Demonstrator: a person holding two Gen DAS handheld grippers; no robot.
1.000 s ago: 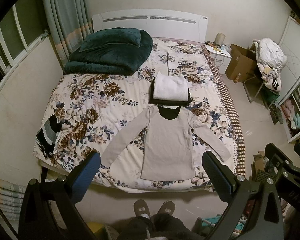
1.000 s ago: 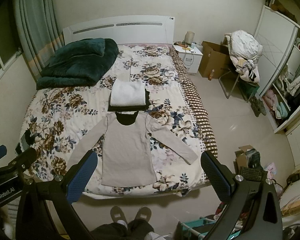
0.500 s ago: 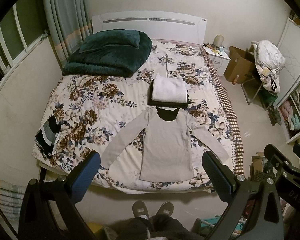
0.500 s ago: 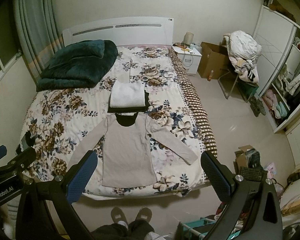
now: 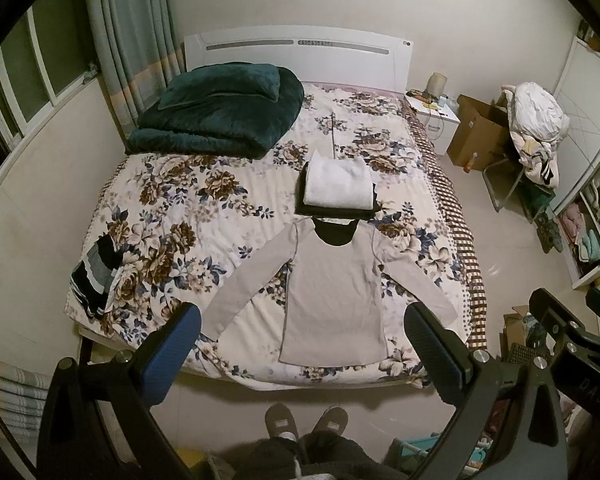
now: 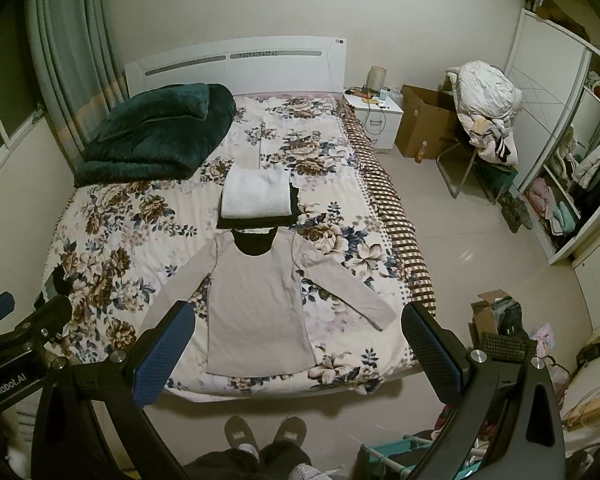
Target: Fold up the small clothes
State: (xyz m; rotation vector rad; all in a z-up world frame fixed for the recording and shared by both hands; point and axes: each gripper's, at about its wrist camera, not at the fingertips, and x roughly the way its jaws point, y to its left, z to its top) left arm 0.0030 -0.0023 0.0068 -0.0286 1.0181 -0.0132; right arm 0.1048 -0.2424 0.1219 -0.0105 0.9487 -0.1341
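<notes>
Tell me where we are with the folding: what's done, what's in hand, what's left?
Done: a white folded garment sits stacked on a black folded one mid-bed. In hand: nothing; left gripper and right gripper are both open above the bed's foot. Left: the grey long-sleeve shirt lies flat, sleeves spread, unfolded; a striped garment waits at the bed's edge.

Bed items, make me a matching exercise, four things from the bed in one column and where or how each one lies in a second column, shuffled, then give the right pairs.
Things:
1. grey long-sleeve top
2. white folded garment
3. dark green blanket
4. striped garment

Places or states:
A. folded in a bundle near the headboard
B. spread flat, sleeves out, at the foot of the bed
C. at the bed's edge on the window side
D. stacked on a folded black garment

Pairs: 1-B, 2-D, 3-A, 4-C
</notes>
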